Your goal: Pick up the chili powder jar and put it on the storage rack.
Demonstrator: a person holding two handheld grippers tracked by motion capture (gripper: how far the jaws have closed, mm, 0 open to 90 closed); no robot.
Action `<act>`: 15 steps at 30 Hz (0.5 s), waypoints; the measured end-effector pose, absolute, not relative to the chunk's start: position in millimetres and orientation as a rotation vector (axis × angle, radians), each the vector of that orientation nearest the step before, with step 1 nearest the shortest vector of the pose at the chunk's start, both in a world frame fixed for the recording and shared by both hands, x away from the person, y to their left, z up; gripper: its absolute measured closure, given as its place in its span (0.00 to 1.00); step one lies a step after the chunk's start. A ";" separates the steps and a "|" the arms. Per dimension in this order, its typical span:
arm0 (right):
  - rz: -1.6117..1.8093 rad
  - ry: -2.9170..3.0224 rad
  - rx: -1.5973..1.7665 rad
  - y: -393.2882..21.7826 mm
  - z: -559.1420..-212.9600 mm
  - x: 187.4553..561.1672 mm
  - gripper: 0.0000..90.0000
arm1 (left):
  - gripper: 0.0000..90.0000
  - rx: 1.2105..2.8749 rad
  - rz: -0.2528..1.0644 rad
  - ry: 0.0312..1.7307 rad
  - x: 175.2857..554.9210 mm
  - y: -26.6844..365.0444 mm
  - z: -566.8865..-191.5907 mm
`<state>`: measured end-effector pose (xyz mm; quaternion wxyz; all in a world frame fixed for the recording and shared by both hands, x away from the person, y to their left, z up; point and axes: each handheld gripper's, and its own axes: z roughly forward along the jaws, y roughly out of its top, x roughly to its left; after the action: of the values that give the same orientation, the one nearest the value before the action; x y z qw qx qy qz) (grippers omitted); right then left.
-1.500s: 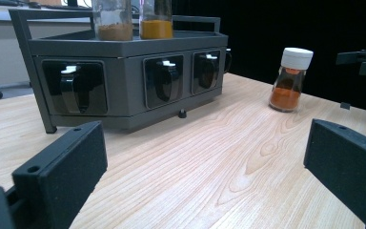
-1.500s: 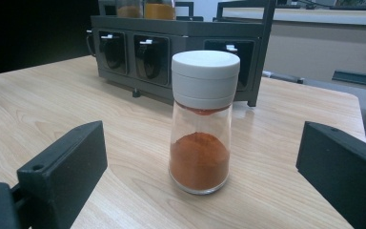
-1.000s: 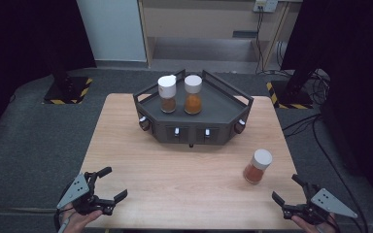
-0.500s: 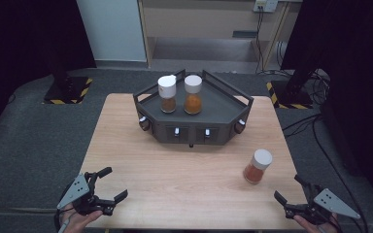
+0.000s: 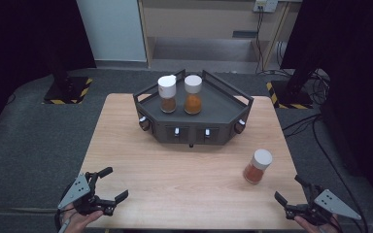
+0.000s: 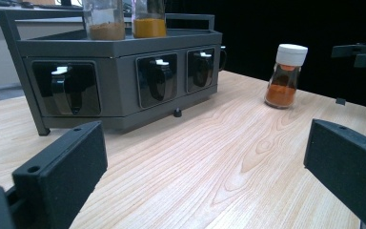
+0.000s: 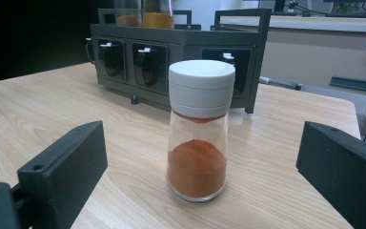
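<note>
Spice jar (image 5: 258,166) is standing upright on the right side of the table (image 5: 184,194), white cap on, red-orange powder sitting in its lower part; more on it in a moment, biggest things first.

Table is spreading out pale and woody, taking up the middle of the high view. Rack (image 5: 193,119), dark grey and angular, is sitting at the far centre of it, showing small drawers with handles along its front faces. Two more jars are standing side by side on its top tray: a brown one (image 5: 167,94) on the left and an orange one (image 5: 193,94) touching or just beside it.

Left gripper (image 5: 110,184) is hovering at the near left corner, held by a hand (image 5: 80,221), jaws spreading wide and gripping nothing. Right gripper (image 5: 289,190) is hovering at the near right corner, jaws likewise gaping wide and empty.

Back to that spice jar (image 7: 199,131): in the right gripper view it is standing ahead, centred between the open jaws, not touching either.
</note>
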<state>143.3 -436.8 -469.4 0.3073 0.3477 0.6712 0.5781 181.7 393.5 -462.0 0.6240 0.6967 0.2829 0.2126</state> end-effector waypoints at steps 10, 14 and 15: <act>1.527 1.774 0.928 -437.1 -468.9 142.1 0.03 | 0.00 1.601 0.488 0.647 181.9 393.2 -462.0; 1.530 1.777 0.923 -436.8 -467.4 141.6 0.03 | 0.00 1.601 0.488 0.649 182.7 393.0 -461.9; 1.532 1.776 0.922 -436.8 -467.0 141.5 0.03 | 0.00 1.601 0.487 0.648 182.6 393.0 -461.9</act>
<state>141.5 -436.8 -467.0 0.3058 0.3482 0.6711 0.5787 182.6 393.0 -461.9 0.6236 0.6973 0.2824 0.2122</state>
